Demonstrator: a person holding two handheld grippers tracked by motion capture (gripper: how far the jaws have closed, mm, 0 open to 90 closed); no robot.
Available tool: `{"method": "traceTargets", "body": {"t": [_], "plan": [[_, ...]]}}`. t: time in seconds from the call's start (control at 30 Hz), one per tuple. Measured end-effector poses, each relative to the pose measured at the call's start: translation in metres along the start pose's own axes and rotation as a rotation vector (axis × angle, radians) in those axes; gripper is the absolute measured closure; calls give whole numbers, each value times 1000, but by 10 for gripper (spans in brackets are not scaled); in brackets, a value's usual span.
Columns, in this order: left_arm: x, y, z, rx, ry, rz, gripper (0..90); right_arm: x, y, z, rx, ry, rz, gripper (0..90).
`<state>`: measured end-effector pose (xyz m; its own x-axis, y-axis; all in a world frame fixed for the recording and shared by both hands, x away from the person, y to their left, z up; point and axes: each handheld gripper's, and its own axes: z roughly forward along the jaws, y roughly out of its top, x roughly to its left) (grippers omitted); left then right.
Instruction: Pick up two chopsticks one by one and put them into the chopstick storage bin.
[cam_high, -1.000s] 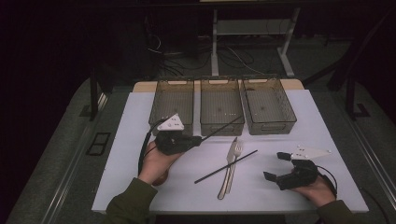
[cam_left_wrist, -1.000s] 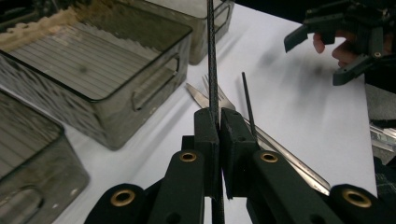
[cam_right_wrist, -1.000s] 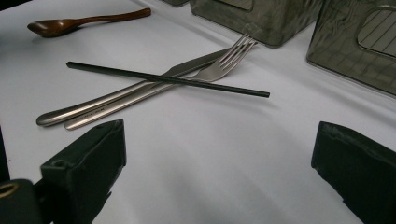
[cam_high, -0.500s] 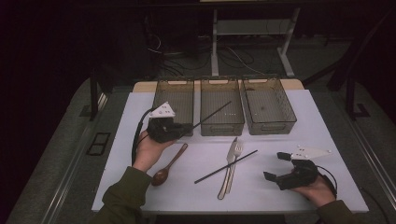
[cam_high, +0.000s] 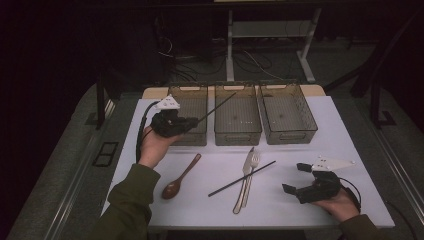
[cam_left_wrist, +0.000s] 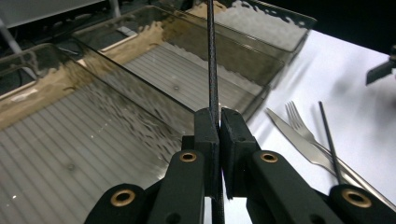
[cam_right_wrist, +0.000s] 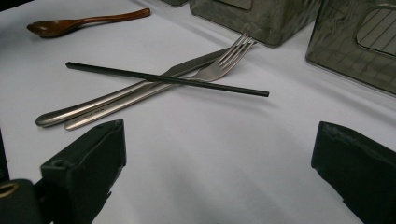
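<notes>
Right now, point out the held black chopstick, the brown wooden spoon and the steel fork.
held black chopstick (cam_high: 216, 107), high view, mid-shaft
brown wooden spoon (cam_high: 171, 189), high view, bowl
steel fork (cam_right_wrist: 233, 51), right gripper view, tines

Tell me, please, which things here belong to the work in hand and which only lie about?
In use: left gripper, held chopstick, left bin, middle bin.
Lying about: second chopstick, fork, knife, spoon, right bin, right gripper.

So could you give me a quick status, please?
Left gripper shut on chopstick, over the bins. Right gripper open, idle. Nothing in the way.
</notes>
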<state>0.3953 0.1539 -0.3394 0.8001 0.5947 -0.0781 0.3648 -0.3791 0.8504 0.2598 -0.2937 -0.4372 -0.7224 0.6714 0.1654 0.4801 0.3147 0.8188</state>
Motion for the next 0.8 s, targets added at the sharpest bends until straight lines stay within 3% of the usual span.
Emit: {"method": "traceTargets", "body": {"t": [0.4,0.8], "plan": [[33,6,1,8,101,-43,850,0,0,-1,0,-2,0,27],[61,0,17,69,189,-108,849,-1,0,-1,-2,0,2,27]]}}
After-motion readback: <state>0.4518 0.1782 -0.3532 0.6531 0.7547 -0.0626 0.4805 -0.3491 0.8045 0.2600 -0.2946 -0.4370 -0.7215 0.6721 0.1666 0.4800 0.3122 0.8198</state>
